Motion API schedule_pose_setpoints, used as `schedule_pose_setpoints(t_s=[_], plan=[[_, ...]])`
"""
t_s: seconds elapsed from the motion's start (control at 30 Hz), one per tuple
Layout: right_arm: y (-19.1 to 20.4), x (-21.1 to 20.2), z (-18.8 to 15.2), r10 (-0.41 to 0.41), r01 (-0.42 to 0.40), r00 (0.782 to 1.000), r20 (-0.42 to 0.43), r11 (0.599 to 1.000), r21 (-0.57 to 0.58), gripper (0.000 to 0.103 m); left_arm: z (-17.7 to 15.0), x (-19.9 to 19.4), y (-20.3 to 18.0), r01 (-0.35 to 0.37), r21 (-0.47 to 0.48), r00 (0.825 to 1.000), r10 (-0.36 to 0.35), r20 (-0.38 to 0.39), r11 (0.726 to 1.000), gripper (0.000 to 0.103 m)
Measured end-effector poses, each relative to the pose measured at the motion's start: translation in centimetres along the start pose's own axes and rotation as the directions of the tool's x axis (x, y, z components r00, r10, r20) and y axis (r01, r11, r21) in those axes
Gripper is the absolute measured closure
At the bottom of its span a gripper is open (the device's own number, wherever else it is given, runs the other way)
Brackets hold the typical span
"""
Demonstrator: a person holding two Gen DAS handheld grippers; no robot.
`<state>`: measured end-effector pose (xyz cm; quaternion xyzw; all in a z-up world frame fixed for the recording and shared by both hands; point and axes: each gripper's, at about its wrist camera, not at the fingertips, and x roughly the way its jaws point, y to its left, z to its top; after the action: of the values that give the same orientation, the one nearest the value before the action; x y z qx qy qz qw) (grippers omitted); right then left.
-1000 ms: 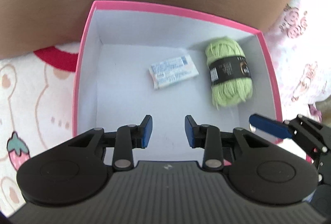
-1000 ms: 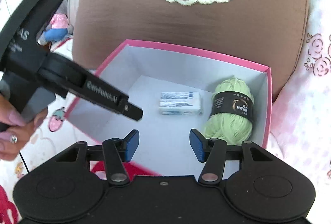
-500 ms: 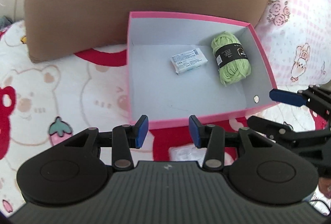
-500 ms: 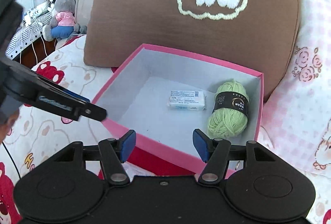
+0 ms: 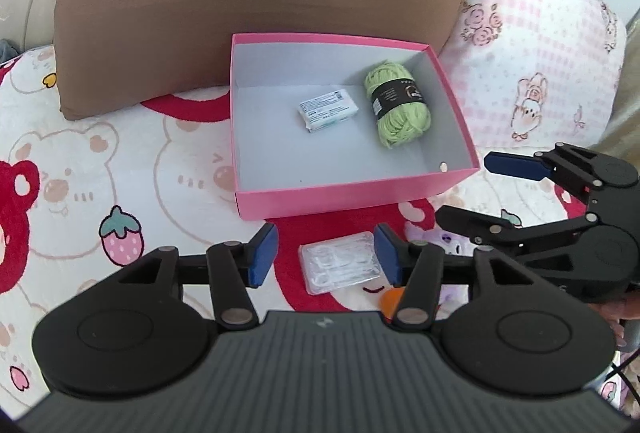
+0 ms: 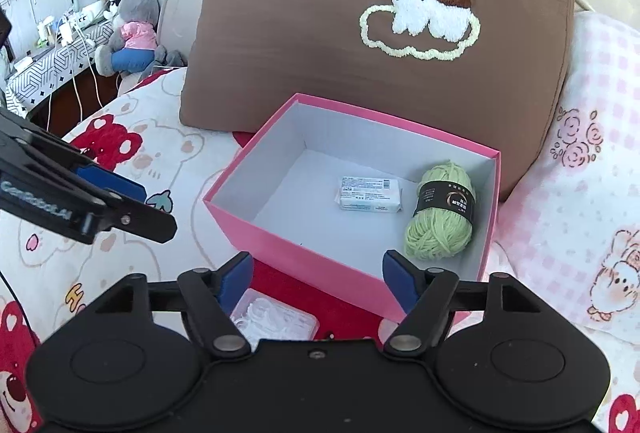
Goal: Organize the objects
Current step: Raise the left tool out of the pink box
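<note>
On a bear-print blanket (image 5: 120, 161), a pink box (image 5: 352, 193) at frame centre holds green yarn (image 5: 398, 105) and a white packet (image 5: 328, 110); left gripper (image 5: 325, 256) and right gripper (image 6: 318, 279) widen, empty, above a clear case (image 5: 340, 267).

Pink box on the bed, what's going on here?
A person is sorting small items into the pink box with two handheld grippers. A yarn ball and a white packet already lie inside it. A clear plastic case lies on the blanket in front of the box. The left gripper and right gripper hold nothing, both above the blanket near that case, jaws opening.
</note>
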<state>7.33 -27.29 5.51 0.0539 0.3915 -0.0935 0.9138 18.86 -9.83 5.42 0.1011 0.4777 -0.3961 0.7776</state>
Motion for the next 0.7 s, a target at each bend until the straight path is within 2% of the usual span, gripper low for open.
schedule_pose_setpoints(t_s=[0.07,0.23,0.33,0.4,0.5,0.7], plan=[[0.2,-0.5,0.0,0.0,0.0,1.0,-0.007,1.0,0.01,0.012,-0.3,-0.8,-0.2,-0.007,0.007,1.0,0.007,0.008,1.0,0.046],[1.3,-1.7,-0.2,-0.027,0.027,1.0,-0.009,1.0,-0.014,0.01,-1.0,-2.5,-0.1,0.028,-0.007,1.0,-0.028,0.01,1.0,0.042],[1.9,-2.5,-0.4,-0.034,0.033,0.999,-0.018,0.999,-0.029,0.009,-1.6,-3.3,0.0,0.035,-0.018,0.999,-0.035,0.012,0.999,0.033],[2.3,-3.1,-0.6,-0.027,0.025,0.999,-0.034,0.999,-0.045,0.007,-2.0,-3.6,0.2,0.046,-0.028,0.999,-0.046,0.01,0.999,0.021],[2.6,-3.7,-0.9,-0.011,0.007,0.998,-0.061,0.998,-0.059,0.005,-2.4,-4.1,0.2,0.045,-0.027,0.999,-0.045,0.024,0.999,0.012],[2.6,-5.7,-1.8,0.011,-0.012,1.0,-0.029,0.999,-0.03,0.005,-3.8,-4.7,0.4,0.058,-0.033,0.998,-0.057,0.026,0.998,0.004]])
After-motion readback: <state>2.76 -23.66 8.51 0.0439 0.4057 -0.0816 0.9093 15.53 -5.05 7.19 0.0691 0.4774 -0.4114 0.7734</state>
